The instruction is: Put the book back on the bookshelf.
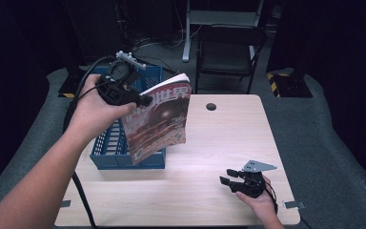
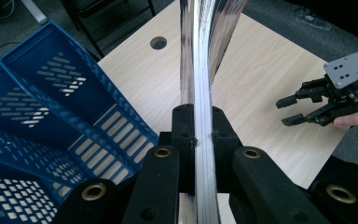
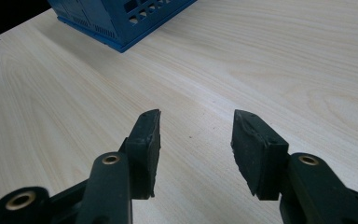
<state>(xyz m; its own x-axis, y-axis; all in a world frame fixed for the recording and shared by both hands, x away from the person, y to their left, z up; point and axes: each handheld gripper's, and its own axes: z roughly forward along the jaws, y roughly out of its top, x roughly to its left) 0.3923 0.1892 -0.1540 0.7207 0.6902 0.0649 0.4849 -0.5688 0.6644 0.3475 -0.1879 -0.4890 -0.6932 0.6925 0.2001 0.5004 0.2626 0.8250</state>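
A light wooden table [image 1: 219,138] spans the frame's centre. At upper left a blue basket [image 1: 106,143] sits under a glossy red-covered magazine [image 1: 159,121], pinched at its edge by the left gripper [image 1: 143,100]. Likely next: lowering it into the basket. At lower right, the right gripper [image 1: 231,180] rests with jaws spread, empty.

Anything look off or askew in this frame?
Nothing damaged or spilled. The magazine hangs tilted in the air over the blue crate, pinched at one edge by the left gripper, its pages bowing. The right gripper rests open on the table, holding nothing.
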